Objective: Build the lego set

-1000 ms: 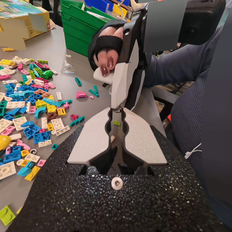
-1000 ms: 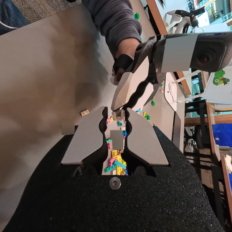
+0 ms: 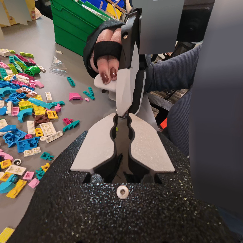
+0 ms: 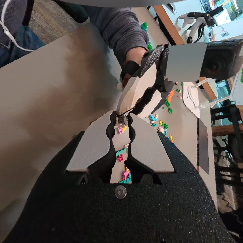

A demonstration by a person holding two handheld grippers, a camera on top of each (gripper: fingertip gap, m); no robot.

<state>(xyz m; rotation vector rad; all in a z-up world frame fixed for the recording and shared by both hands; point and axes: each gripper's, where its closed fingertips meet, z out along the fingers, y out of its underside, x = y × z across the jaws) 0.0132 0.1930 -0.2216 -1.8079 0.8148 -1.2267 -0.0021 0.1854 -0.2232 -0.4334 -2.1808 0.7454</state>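
Note:
A small grey lego piece [image 4: 120, 121] sits between the tips of my right gripper [image 4: 121, 116], which is shut on it. My left gripper [image 3: 122, 116] meets it tip to tip and is closed to a narrow gap around the same piece [image 3: 123, 116], most of which is hidden there. In the left wrist view the right gripper [image 3: 124, 112] comes down from above, held by a hand in a black strap. In the right wrist view the left gripper [image 4: 123, 112] comes in from the upper right. Both are above the grey table [image 3: 78, 111].
Many loose coloured bricks [image 3: 26, 105] lie on the table to the left, with a pink slope [image 3: 75, 96] and teal plates nearer. Stacked green bins [image 3: 73, 28] and a cardboard box [image 3: 15, 13] stand at the back. The table edge and the person's sleeve [image 3: 171, 75] are at the right.
Both grippers stay tip to tip on the grey piece. The pair has shifted a little over the table, so the bricks below show in other places.

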